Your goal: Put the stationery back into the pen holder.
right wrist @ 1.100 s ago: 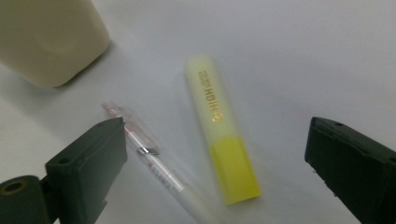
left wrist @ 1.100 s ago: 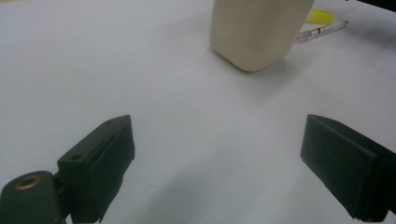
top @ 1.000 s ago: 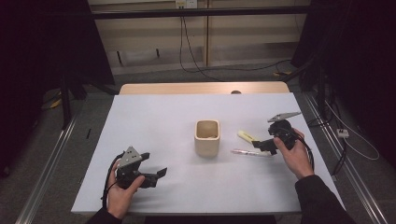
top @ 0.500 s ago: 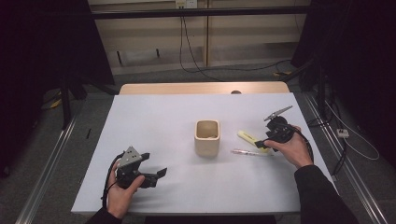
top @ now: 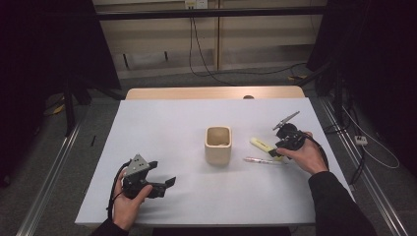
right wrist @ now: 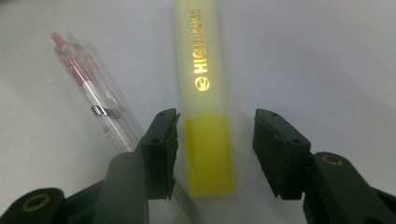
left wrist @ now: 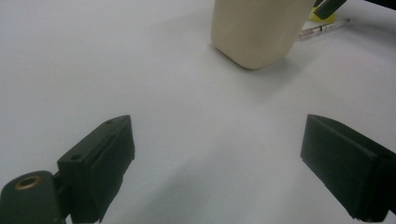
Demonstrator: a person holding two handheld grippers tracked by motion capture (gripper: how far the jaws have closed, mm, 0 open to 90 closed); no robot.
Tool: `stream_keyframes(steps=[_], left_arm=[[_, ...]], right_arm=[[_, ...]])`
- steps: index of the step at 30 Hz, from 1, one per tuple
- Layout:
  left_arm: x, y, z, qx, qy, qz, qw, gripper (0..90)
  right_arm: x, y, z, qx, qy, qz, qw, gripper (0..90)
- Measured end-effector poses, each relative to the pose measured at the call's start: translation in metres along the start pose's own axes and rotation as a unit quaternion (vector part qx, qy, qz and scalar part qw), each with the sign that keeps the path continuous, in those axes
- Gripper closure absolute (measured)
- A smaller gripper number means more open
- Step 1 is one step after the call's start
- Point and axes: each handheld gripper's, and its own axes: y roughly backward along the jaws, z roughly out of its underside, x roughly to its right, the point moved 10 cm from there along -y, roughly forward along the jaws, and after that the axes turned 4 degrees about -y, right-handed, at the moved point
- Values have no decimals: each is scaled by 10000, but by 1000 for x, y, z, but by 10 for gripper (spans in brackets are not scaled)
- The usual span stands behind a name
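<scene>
Right tool (right wrist: 215, 154) with jaws just closing, still apart; left tool (left wrist: 219, 172) resting wide open.

White table (top: 162, 123) (dim room), grey floor (top: 44, 147), cables (top: 216, 73).

the left gripper (left wrist: 219, 172) hangs low over the white table (left wrist: 93, 60), its two black jaws standing wide apart with bare tabletop between them. ahead of the jaws sits the beige cup (left wrist: 257, 30), its rounded base casting a soft shadow. just beyond the cup lies a clear pen (left wrist: 322, 30), and a bit of yellow highlighter (left wrist: 323, 17) peeks out beside the pen.
</scene>
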Motion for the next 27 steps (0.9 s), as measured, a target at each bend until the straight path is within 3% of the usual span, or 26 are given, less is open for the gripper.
stream_keyframes(steps=[8,27], left_arm=[[0,0,1,-21,12,12,10000,98],[0,0,1,-27,-1,31,10000,98]], right_arm=[[-1,-5,2,-177,162,48,9997,568],[-2,-6,1,-404,177,119,9990,676]])
